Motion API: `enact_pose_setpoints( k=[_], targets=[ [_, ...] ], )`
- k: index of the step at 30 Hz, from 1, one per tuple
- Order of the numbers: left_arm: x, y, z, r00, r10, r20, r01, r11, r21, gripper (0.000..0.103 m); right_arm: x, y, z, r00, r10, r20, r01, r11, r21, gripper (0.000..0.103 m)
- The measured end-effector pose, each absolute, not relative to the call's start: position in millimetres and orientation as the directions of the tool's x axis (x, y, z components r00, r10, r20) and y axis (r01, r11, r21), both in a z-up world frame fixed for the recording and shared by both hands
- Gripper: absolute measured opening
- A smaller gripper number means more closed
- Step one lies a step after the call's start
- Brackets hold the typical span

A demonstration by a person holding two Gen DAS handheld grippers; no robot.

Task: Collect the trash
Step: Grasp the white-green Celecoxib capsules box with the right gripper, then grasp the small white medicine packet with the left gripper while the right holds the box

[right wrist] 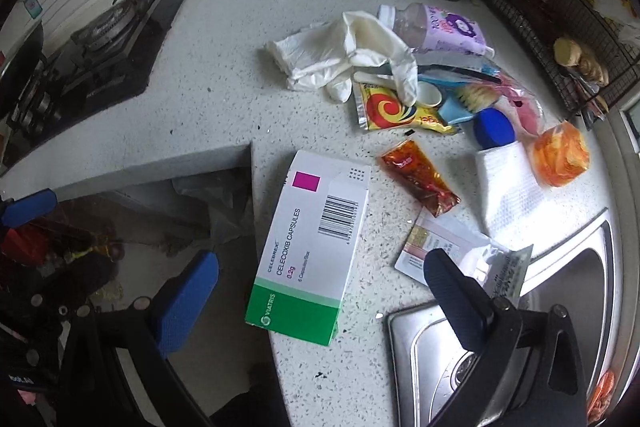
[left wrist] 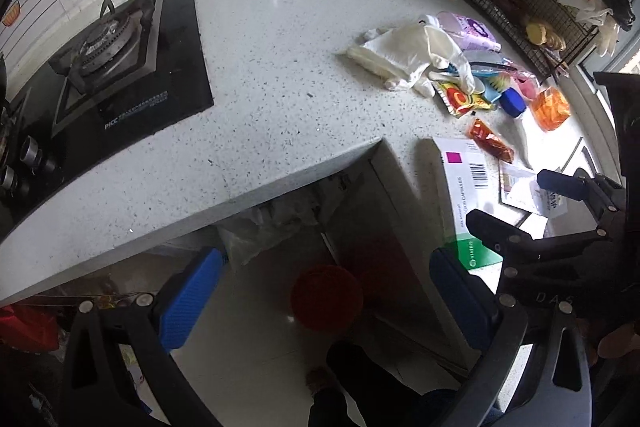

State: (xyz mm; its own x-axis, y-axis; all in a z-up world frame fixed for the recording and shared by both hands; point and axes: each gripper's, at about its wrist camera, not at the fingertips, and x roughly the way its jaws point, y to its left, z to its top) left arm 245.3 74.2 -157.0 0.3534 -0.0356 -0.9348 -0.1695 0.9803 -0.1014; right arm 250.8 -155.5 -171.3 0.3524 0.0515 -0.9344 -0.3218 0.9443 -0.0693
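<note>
Left gripper [left wrist: 320,291]: hovering past the counter edge, fingers spread wide, grasping nothing.
Right gripper [right wrist: 320,291]: hanging over the counter corner, fingers parted, empty.
Medicine box [right wrist: 310,247]: lying flat between the right fingers, overhanging the counter [right wrist: 224,67] edge.
Red bin [left wrist: 326,297]: sitting on the floor beneath the left gripper.
Sink [right wrist: 520,339]: bordering the right finger's side.

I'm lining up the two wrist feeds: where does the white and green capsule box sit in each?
Left wrist: capsule box at lower right, on the counter edge, partly behind the right gripper.
Right wrist: capsule box at lower centre, its green end overhanging the counter edge.
Shared landmark: red sauce sachet, just beyond the box.
</note>
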Motion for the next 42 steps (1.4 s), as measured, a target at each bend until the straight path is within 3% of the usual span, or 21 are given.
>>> enact_pose_setpoints(
  k=[9,14,19,31,42],
  targets=[
    [254,83,-180,0.311,-0.021,-0.95,-0.223,0.97,-0.095,0.103,264,-150,-205,0.276,0.064,-0.959,-0.351,0.936,-0.039,0.103],
    [251,81,-181,0.307,-0.018,-0.951,-0.215,0.973,-0.088,0.103,259,-149,-212,0.23,0.098,-0.968,-0.33,0.944,0.017,0.082],
    [245,78,-177,0.307,-0.004,-0.952,-0.201,0.977,-0.069,0.103,248,-152,-214,0.29,0.076,-0.954,-0.327,0.945,-0.024,0.067],
    [241,68,-165,0.319,0.011,-0.948,-0.173,0.984,-0.047,0.103,253,-168,-211,0.292,0.129,-0.948,-0.281,0.959,0.044,0.063],
    [267,31,-130,0.383,-0.065,-0.922,-0.074,0.992,-0.101,0.103,243,-238,-126,0.449,0.137,-0.883,-0.176,0.982,0.063,0.063]
  ],
)
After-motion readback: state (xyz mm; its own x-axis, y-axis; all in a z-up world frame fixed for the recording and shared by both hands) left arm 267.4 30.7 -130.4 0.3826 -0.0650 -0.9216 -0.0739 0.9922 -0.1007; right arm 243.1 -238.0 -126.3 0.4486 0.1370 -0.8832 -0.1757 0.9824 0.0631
